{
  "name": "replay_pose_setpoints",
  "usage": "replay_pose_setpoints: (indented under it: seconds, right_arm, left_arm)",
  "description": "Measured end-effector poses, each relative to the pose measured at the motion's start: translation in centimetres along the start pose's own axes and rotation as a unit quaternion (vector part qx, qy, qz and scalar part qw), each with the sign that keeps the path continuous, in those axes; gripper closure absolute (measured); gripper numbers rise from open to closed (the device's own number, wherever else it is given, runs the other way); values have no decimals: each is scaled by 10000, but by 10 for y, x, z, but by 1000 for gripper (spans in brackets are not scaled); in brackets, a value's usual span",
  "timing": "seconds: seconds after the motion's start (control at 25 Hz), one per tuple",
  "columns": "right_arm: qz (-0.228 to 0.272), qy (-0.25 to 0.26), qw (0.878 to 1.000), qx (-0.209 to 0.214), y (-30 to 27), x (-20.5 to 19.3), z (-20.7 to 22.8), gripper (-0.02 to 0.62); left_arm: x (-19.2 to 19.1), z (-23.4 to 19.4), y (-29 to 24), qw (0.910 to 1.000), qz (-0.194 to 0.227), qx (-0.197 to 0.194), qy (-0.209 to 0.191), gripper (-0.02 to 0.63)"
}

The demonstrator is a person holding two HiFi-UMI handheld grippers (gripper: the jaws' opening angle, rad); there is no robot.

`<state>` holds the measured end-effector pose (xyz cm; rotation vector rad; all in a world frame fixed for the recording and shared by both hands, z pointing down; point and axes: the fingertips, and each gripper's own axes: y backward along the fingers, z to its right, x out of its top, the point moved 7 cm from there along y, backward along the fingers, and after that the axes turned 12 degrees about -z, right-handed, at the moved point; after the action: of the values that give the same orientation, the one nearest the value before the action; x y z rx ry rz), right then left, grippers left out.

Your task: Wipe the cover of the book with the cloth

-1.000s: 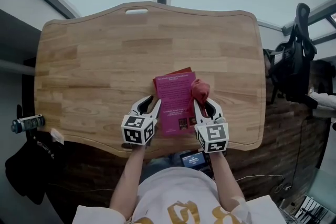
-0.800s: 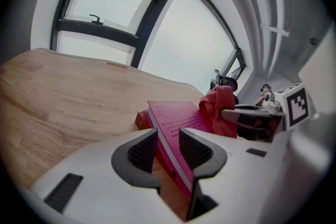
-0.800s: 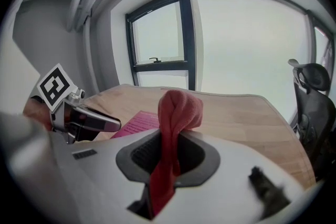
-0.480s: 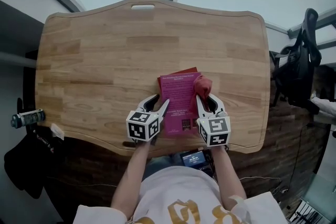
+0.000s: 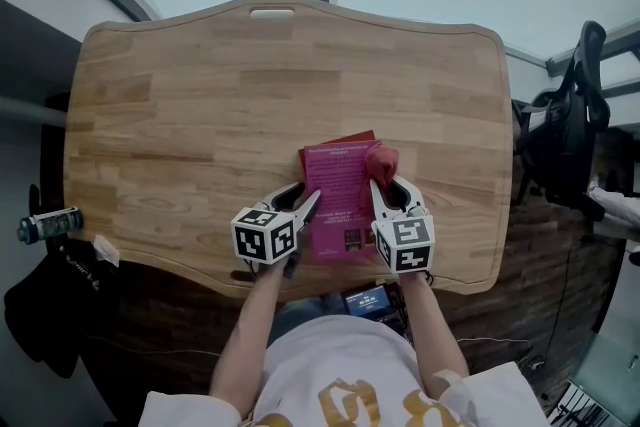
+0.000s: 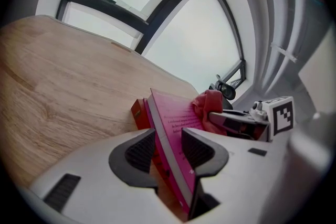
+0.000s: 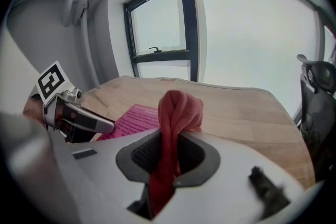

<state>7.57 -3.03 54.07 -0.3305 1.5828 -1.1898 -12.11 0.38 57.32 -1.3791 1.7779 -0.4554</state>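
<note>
A wooden table (image 5: 200,95) fills the space under a large window (image 7: 252,34), bare apart from the work at its near edge.

The left gripper (image 6: 169,139) has just been opening its jaws and they now stand wide apart. The long left edge of the pink book (image 5: 338,195) runs between them, with a gap showing on the outer side, so nothing is clamped. The right gripper (image 7: 169,152), just across the book from the left one, is closed on the red cloth (image 7: 178,107). A bunched wad of cloth stands out past its tips, over the book's right edge.

The step in hand looks like the start of wiping: cloth gripped and brought to the cover, book let go by the other side. The next move likely calls for pressing the wad flat onto the cover and stroking it towards the left gripper. The left jaws would then need either to close on the edge or to bear down, since a loose paperback may slide under the cloth.

Beyond both sets of tips, a red thing (image 5: 345,137) peeks out from under the book's far end. Ahead of that lies open tabletop, with plenty of room to push forward or sideways. Behind the 2 grippers the table edge is close, so strokes pulled back have little margin. An office chair (image 5: 570,115) stands off to the right gripper's outer side, well apart.
</note>
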Motion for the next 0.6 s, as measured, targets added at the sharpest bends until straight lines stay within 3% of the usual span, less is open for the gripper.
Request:
replay_pose_setpoints:
  seconds: [0.36, 0.6]
  right_arm:
    - [-99, 59, 9999, -12, -6, 6, 2, 526]
    - [-162, 119, 9998, 13, -11, 9, 3, 526]
  left_arm:
    - [0, -2, -2, 9995, -99, -273, 97, 459]
    - [1, 0, -4, 9979, -120, -596, 206, 511]
